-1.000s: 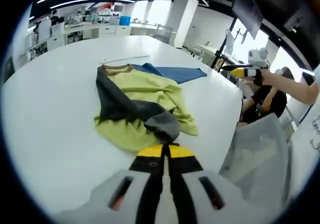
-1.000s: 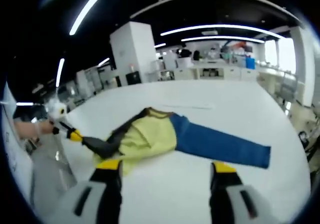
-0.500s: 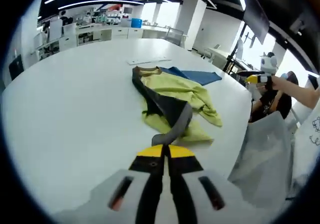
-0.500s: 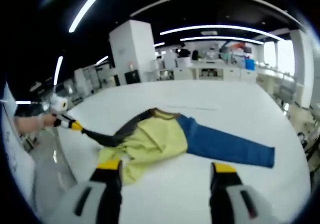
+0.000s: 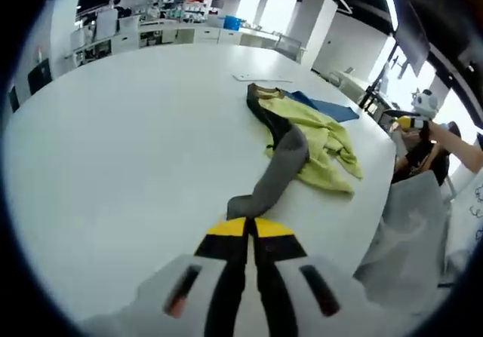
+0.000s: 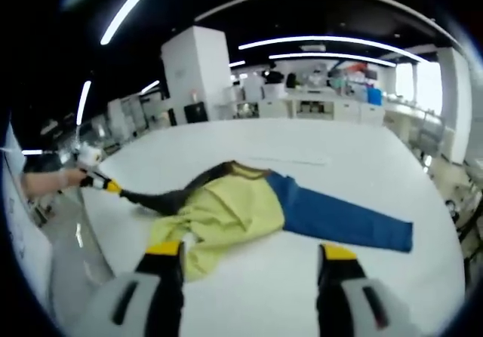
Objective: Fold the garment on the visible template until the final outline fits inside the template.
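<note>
In the left gripper view, the left gripper [image 5: 249, 228] is seen at the bottom centre with its yellow-tipped fingers [image 5: 226, 228] pressed together on the grey sleeve [image 5: 275, 175] of the garment [image 5: 313, 137]. The sleeve is stretched from the fingers up toward the middle of the frame, where the yellow body of the garment is bunched on the white tabletop [image 5: 128, 133]. A blue part [image 5: 328, 109] is glimpsed behind the yellow cloth, right of centre. At the right edge, a hand [image 5: 453, 137] holding the other gripper is seen

In the right gripper view, the right gripper [image 6: 249, 254] is shown at the bottom with its fingers [image 6: 162, 248] spread wide apart and nothing held between them. Just beyond them the garment [image 6: 230, 212] lies on the tabletop [image 6: 362, 163], yellow in the centre, with the blue part [image 6: 339, 220] extended toward the right. The dark sleeve [image 6: 162, 199] is drawn out to the left, where it is clamped by the left gripper [image 6: 113, 188], held by a hand [image 6: 53, 179] at the left edge
</note>
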Available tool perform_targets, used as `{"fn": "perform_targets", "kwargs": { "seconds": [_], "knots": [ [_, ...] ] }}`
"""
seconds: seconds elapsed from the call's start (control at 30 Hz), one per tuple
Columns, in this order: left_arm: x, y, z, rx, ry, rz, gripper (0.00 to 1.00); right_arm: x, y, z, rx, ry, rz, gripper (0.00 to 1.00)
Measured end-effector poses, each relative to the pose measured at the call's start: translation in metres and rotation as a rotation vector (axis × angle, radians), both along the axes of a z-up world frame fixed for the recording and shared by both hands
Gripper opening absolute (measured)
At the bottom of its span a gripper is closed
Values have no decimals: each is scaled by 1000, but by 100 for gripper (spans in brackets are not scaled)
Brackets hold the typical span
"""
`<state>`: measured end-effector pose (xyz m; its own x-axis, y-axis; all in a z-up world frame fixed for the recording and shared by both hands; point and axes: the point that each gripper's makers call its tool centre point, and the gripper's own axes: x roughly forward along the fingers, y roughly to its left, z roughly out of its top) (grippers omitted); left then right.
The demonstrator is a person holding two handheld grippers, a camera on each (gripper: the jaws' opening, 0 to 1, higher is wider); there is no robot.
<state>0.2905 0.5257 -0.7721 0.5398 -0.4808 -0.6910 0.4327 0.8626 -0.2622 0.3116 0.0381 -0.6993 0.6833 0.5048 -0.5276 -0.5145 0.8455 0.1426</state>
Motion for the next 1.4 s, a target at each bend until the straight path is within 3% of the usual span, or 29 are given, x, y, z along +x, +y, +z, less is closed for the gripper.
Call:
{"fn": "perform_targets", "kwargs": {
  "seconds": [0.13, 0.2, 0.23, 0.27, 0.4, 0.47, 0.67, 0.83, 1.13, 1.4],
  "knots": [
    [3, 5, 2, -16, 17, 34, 0, 0, 1, -3, 5, 10, -4, 71],
    [9, 16, -2, -6, 27, 63, 0, -1, 3, -4, -1, 14, -4, 71],
    [6, 20, -4, 31, 48, 79, 0, -2, 4, -5, 1, 19, -8, 71],
    [9, 28, -5, 58, 39, 90, 0, -2, 4, -6, 1, 22, -10, 71],
    [17, 51, -6, 47, 63, 158, 0, -1, 5, -10, 1, 31, -19, 71],
    [32, 82, -11, 44, 77, 184, 0, -1, 6, -10, -2, 34, -22, 71],
    [40, 110, -23, 40, 126, 225, 0, 2, 9, -13, -6, 42, -32, 71],
    [35, 117, -29, 60, 148, 237, 0, 1, 15, -15, -8, 48, -40, 70],
    [58, 138, -47, 117, 169, 228, 0, -4, 20, -18, -14, 58, -57, 70],
    [75, 150, -52, 183, 174, 210, 0, -12, 15, -21, -13, 67, -92, 70]
  ]
}}
